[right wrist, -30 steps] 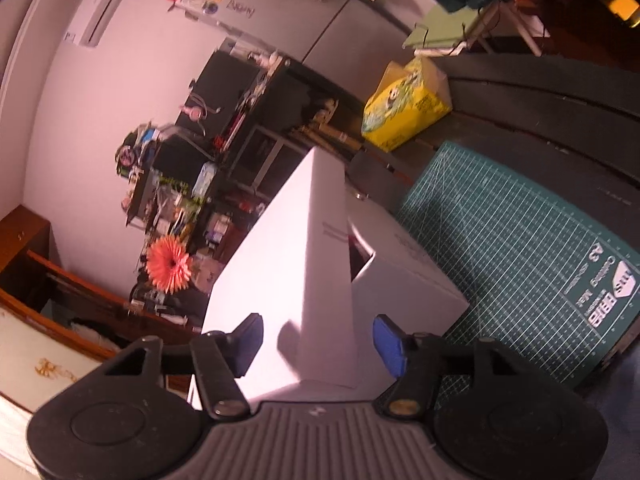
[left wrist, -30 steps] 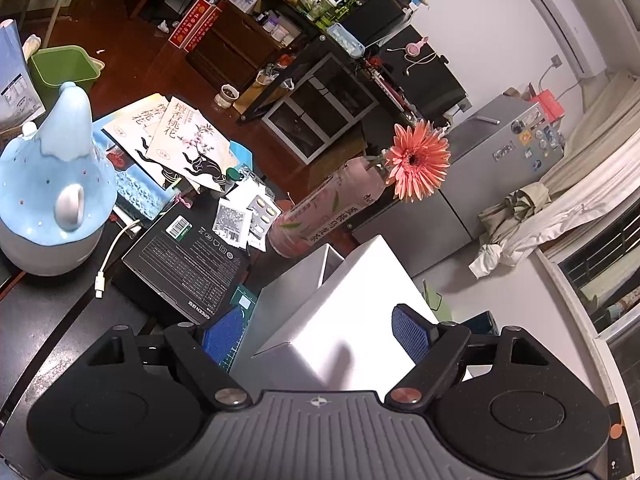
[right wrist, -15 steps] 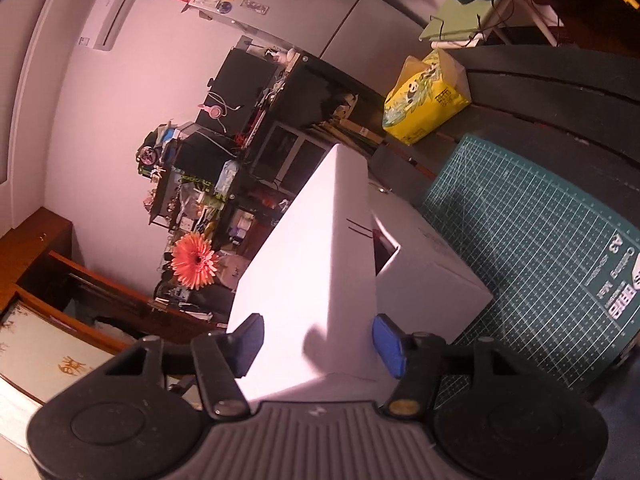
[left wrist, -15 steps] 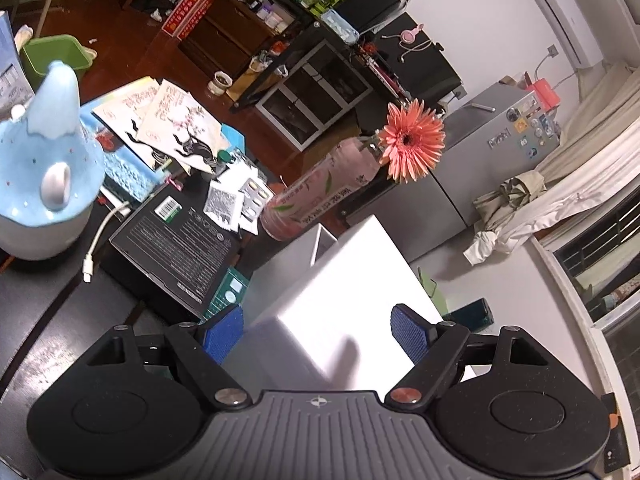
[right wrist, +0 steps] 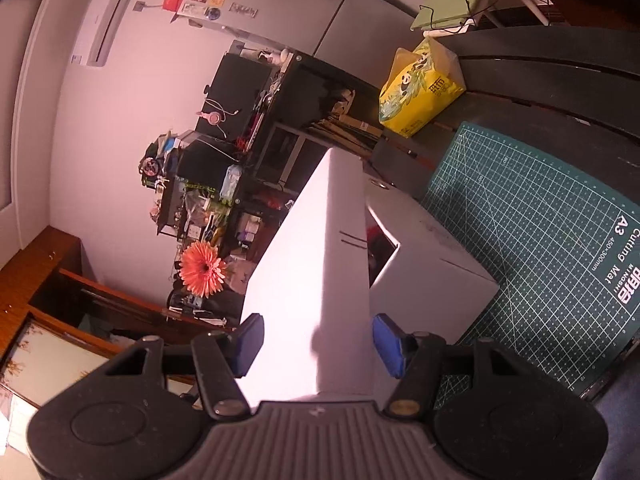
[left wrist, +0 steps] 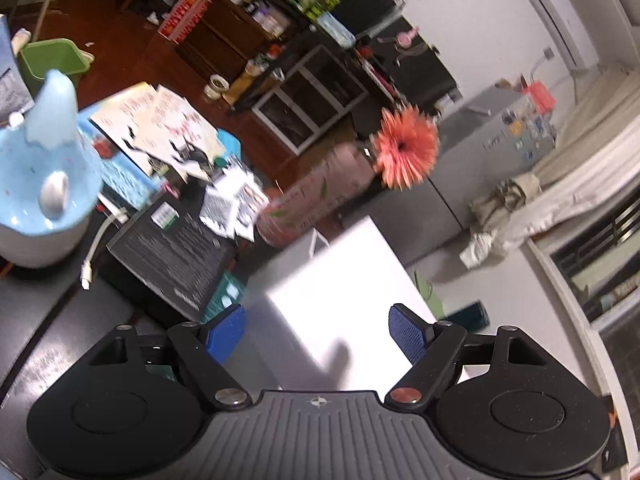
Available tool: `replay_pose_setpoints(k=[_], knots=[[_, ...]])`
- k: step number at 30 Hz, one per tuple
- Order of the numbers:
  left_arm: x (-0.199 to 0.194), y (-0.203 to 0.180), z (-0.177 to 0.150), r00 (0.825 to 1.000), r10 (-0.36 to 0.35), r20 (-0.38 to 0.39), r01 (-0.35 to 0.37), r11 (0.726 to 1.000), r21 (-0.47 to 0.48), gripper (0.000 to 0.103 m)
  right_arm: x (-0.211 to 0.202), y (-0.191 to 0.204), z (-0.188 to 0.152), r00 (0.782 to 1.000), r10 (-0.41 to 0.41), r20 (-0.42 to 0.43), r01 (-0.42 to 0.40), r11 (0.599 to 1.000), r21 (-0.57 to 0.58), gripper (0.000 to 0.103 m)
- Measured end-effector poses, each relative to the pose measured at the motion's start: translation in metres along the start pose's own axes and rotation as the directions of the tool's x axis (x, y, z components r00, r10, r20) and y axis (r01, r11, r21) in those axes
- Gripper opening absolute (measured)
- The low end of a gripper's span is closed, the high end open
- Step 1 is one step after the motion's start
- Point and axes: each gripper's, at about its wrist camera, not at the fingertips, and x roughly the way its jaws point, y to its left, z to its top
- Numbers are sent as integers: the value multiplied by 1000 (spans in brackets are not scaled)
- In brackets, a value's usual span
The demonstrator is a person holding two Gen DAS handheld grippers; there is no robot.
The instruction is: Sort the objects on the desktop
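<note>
**White box held between both tools, left jaws narrowing**

Compared with a second ago, the left tool (left wrist: pixel 316 332) has its blue pads closer together: the jaws are closing, with the white cardboard box (left wrist: pixel 340 300) between them. The left pad lies at the box's corner; the right pad looks just clear of its far edge. The left-wrist view is now blurred, and the black product box (left wrist: pixel 168 256) and the bottle with the orange gerbera (left wrist: pixel 404 148) sit a little further left in it.

The right tool (right wrist: pixel 316 346) is much as before, at a middling width, both pads against the raised white flap (right wrist: pixel 320 280) of the box.

The box rests partly on the green cutting mat (right wrist: pixel 540 248) on the dark tabletop (right wrist: pixel 552 92). Open mat lies to its right; the yellow tissue pack (right wrist: pixel 420 88) stands well apart beyond it. On the left, the black product box crowds close and the blue humidifier (left wrist: pixel 44 184) sits further off.
</note>
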Motion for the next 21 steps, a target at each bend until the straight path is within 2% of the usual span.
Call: replay_pose_setpoints(k=[5, 10, 21], knots=[[6, 4, 8, 1000, 12, 20, -12, 1000, 7, 78, 4, -1, -1, 1000, 7, -18, -6, 1000, 8, 60], [15, 6, 9, 1000, -25, 5, 25, 1000, -7, 78, 5, -2, -1, 999, 18, -30, -18, 1000, 23, 60], [18, 3, 8, 999, -48, -5, 48, 999, 1, 78, 4, 4, -3, 999, 20, -34, -20, 1000, -4, 60]])
